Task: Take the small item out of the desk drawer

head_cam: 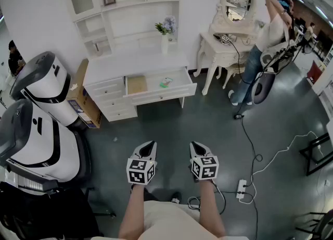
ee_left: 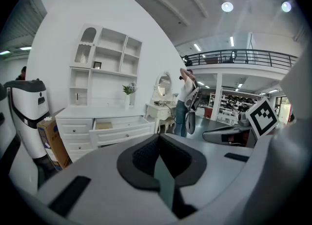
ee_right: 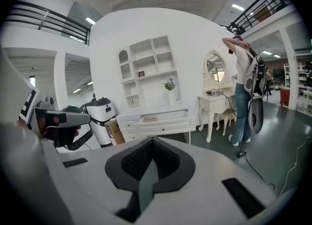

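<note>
A white desk (head_cam: 136,63) stands against the far wall with its top drawer (head_cam: 174,94) pulled open. Inside the drawer lie a small green-and-white item (head_cam: 165,82) and a flat tan piece (head_cam: 137,84). My left gripper (head_cam: 148,149) and right gripper (head_cam: 197,148) hover side by side over the dark floor, well short of the desk. Both are shut and hold nothing. The open drawer (ee_left: 123,124) shows far beyond the left gripper (ee_left: 158,140), and the same drawer (ee_right: 164,119) shows far beyond the right gripper (ee_right: 152,142). The small item is not visible in either gripper view.
Two white-and-black robot bodies (head_cam: 44,114) and a cardboard box (head_cam: 84,102) stand left of the desk. A vase of flowers (head_cam: 165,35) sits on the desk. At the right are a white dressing table (head_cam: 225,49) and a person (head_cam: 266,43). A power strip (head_cam: 242,188) and cables lie on the floor.
</note>
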`<state>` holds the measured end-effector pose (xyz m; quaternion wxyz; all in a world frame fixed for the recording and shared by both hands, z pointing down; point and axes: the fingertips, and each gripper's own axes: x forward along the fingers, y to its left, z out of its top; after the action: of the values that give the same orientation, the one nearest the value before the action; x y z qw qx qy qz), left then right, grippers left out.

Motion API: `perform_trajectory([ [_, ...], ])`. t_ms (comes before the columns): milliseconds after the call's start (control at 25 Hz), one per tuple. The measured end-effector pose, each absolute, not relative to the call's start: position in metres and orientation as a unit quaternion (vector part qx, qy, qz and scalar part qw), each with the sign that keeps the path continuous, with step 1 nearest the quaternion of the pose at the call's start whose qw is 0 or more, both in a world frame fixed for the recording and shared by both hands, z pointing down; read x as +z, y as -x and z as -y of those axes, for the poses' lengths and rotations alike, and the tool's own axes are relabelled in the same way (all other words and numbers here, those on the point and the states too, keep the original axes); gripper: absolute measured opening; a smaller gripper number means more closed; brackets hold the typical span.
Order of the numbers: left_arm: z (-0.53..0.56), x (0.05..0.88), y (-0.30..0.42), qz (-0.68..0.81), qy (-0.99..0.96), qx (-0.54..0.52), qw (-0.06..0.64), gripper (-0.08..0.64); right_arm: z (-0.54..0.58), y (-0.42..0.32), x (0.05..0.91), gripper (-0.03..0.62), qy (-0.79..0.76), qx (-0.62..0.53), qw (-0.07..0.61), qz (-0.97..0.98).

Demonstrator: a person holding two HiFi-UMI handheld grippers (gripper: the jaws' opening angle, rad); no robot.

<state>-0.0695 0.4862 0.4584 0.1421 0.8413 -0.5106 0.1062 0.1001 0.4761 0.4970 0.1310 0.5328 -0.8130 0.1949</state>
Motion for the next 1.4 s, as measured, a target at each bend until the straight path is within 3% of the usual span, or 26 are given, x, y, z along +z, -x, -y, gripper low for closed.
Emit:
perform_trajectory([
  [360,-0.494,0.459,0.063,0.511,-0.839,0.105,0.154,0.015,-0.483,-0.108,0.498,0.025,-0.533,0.195,0.129,0.813],
  [840,-0.503,0.467,0.081,0.535,-0.821,0.098,0.171,0.015,-0.481,-0.114,0.494,0.025,-0.505,0.229,0.06,0.83],
  [1400,-0.379,0.469,0.069,0.523,-0.829,0.077,0.182,0.015,-0.382,-0.128,0.496,0.025,-0.511,0.219,0.081,0.828],
])
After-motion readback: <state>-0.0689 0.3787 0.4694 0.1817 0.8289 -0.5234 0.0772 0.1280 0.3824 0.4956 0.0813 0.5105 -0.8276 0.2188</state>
